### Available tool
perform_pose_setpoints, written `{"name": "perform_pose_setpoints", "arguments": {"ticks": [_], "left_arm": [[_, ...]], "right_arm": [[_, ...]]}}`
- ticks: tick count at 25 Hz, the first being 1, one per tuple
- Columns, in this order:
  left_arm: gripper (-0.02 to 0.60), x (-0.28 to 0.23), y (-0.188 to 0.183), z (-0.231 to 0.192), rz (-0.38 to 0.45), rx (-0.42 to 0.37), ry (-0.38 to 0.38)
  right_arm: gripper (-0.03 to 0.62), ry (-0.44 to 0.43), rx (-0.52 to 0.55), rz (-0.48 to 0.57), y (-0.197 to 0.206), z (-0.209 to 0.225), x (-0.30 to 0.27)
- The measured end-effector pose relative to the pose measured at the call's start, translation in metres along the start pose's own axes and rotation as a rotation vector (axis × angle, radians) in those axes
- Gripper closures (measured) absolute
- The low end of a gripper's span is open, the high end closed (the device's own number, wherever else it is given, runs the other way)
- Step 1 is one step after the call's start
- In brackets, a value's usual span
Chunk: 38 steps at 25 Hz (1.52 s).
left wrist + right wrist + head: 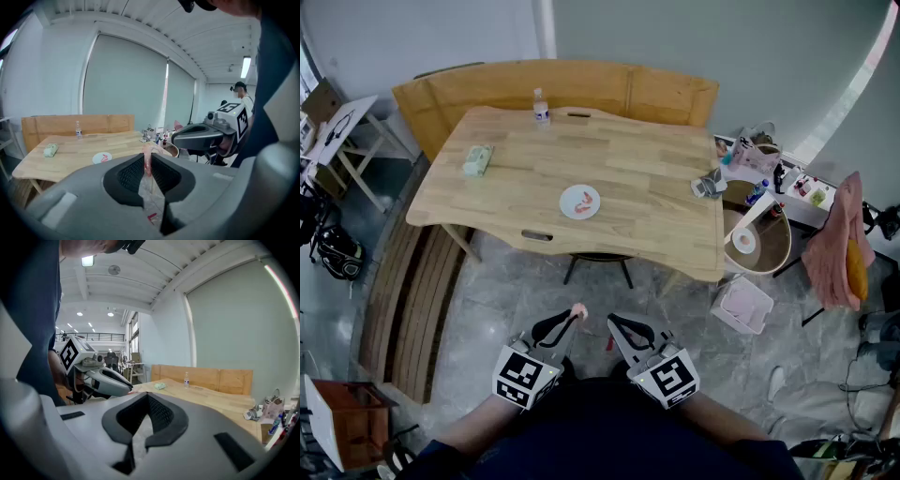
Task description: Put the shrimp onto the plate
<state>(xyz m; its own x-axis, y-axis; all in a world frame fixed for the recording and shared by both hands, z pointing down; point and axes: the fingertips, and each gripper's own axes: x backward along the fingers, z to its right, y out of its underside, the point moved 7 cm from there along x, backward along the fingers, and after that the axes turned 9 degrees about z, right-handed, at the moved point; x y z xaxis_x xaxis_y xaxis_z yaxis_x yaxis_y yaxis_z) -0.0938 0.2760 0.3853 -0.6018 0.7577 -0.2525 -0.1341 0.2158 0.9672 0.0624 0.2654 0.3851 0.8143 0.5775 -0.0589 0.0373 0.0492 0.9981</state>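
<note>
Wooden table is carrying the white plate far ahead in the head view, while the left gripper and right gripper are hanging low by the person's body. Left gripper view: its jaws are clamping a pink shrimp, well apart from the plate. Right gripper view: those jaws are pressing together, gripping nothing.

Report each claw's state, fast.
Left claw: closed on the shrimp.
Right claw: closed, nothing in it.
</note>
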Motion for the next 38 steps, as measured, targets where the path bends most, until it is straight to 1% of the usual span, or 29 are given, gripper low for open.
{"name": "perform_pose_setpoints", "arguments": {"ticks": [5, 12, 17, 22, 29, 32, 38], "left_arm": [[0.529, -0.004, 0.001, 0.004, -0.007, 0.001, 0.006], [0.529, -0.009, -0.001, 0.006, -0.009, 0.001, -0.003], [0.529, -0.016, -0.004, 0.009, -0.018, 0.002, -0.017], [0.529, -0.027, 0.0, 0.019, -0.031, 0.02, -0.046], [0.529, -0.047, -0.002, 0.028, -0.022, 0.035, -0.11], [0.529, -0.055, -0.005, 0.021, -0.019, 0.024, -0.117], [0.529, -0.077, -0.006, -0.012, -0.005, 0.026, -0.112]], "right_arm": [[0.585, -0.006, 0.0, -0.002, 0.001, 0.002, 0.002], [0.585, -0.023, -0.004, 0.002, -0.001, 0.007, 0.002], [0.585, -0.021, -0.02, 0.021, -0.002, 0.018, 0.008], [0.585, -0.038, -0.029, 0.026, 0.006, 0.036, 0.02], [0.585, -0.075, -0.048, 0.01, 0.018, 0.06, 0.033], [0.585, -0.081, -0.048, 0.012, 0.018, 0.07, 0.027], [0.585, -0.073, -0.035, 0.005, 0.021, 0.09, 0.0]]}}
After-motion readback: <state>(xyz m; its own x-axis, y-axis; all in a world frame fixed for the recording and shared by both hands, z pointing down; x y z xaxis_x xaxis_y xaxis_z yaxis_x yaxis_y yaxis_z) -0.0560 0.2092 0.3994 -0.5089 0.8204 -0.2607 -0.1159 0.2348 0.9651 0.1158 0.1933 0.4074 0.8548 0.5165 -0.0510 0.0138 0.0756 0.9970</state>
